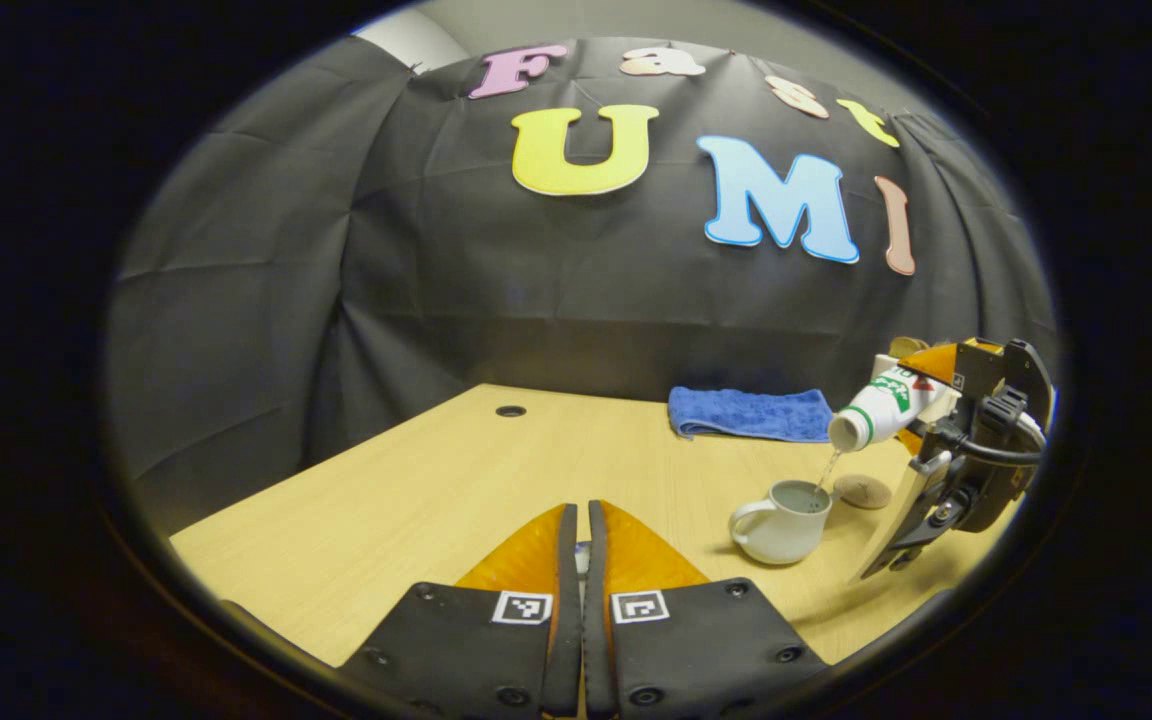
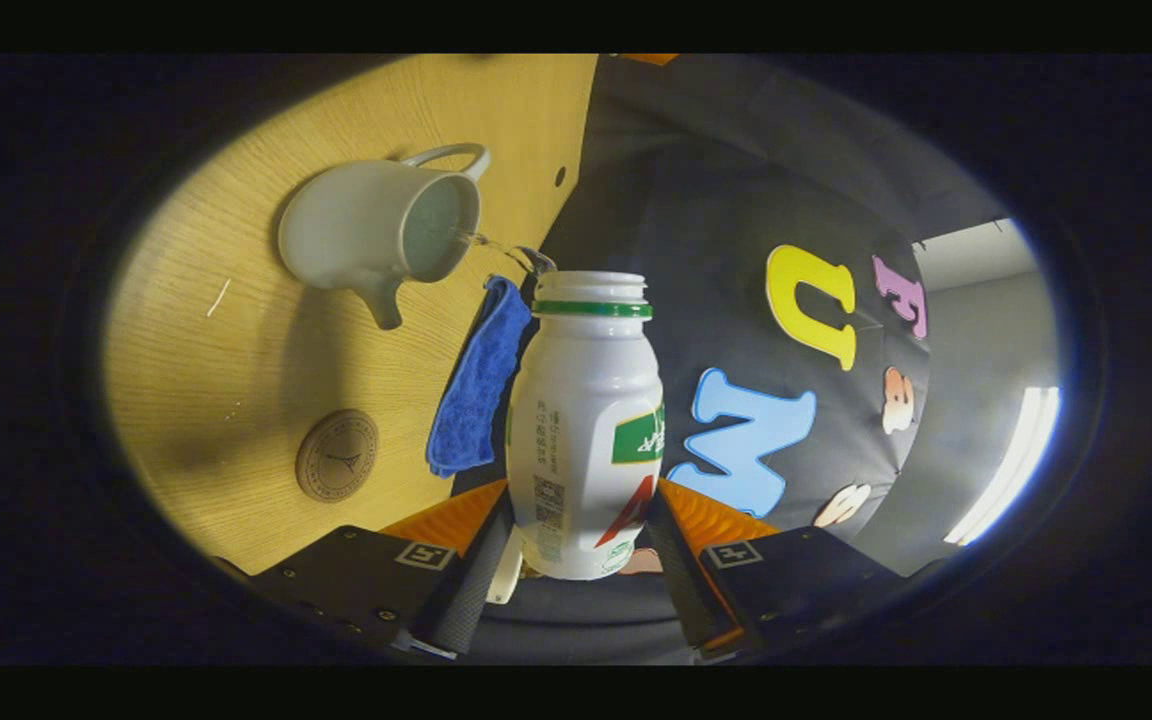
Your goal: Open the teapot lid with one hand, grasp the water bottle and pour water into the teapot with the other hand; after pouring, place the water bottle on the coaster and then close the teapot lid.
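I am pouring: my right hand-held gripper (image 2: 576,535), clamped on the tilted water bottle (image 2: 586,420), is streaming water into the open teapot (image 1: 784,520) on the desk (image 1: 416,490), so next I am levelling it for the coaster (image 2: 337,455), left hand-held gripper (image 1: 581,530) nearly together, apparently pinching the lid.

L hand-held gripper (image 1: 579,520) closed; R (image 2: 576,520) clamped, tilted.

Whatever is pinched between the left gripper (image 1: 581,545) fingers is hidden by them. The water bottle (image 2: 586,420) base is masked between the right gripper (image 2: 581,540) fingers; its label print is too small to be read.
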Demonstrator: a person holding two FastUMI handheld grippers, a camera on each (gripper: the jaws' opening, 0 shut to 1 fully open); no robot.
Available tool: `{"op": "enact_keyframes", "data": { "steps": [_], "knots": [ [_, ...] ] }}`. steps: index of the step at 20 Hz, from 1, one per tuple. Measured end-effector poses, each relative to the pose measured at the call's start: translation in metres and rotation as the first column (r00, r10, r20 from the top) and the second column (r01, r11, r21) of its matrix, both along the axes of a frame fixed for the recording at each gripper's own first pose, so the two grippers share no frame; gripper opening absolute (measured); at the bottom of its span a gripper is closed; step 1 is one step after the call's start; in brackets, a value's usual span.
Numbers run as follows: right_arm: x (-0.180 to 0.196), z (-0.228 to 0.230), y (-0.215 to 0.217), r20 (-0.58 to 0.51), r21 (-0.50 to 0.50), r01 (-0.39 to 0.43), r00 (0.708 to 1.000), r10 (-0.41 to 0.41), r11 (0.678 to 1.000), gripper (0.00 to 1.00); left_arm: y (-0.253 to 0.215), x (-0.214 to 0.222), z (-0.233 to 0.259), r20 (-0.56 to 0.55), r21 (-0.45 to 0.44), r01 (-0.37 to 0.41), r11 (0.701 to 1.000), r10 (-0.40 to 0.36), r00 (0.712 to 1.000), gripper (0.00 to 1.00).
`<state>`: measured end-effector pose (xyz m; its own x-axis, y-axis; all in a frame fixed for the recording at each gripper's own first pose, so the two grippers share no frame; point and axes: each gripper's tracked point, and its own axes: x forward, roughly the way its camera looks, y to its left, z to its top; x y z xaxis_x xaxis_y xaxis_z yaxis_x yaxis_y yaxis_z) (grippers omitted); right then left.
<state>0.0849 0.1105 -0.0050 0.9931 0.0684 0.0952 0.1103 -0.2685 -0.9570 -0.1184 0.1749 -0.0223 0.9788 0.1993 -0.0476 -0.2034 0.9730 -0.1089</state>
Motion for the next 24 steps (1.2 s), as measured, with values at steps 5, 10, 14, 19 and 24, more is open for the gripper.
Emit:
{"op": "enact_keyframes", "data": {
  "steps": [5,10,14,19,24],
  "knots": [
    [0.000,0.003,0.001,0.009,-0.021,-0.008,1.000,0.008,1.000,0.76,-0.002,0.001,-0.003,-0.004,-0.001,0.002,1.000,-0.002,1.000,0.08],
    [-0.004,0.005,0.004,0.024,-0.041,-0.014,1.000,0.015,0.999,0.76,-0.002,0.000,-0.005,-0.007,-0.003,0.005,1.000,-0.005,1.000,0.12],
    [-0.006,0.008,0.009,0.037,-0.056,-0.021,0.999,0.023,0.998,0.76,-0.003,0.000,-0.007,-0.010,-0.003,0.008,1.000,-0.008,1.000,0.08],
    [-0.010,0.012,0.015,0.056,-0.086,-0.031,0.998,0.036,0.996,0.76,-0.003,0.001,-0.009,-0.010,-0.004,0.010,1.000,-0.010,1.000,0.08],
    [-0.011,0.015,0.020,0.073,-0.109,-0.043,0.996,0.052,0.993,0.76,-0.004,0.002,-0.008,-0.012,-0.004,0.010,1.000,-0.010,1.000,0.12]
  ]
}}
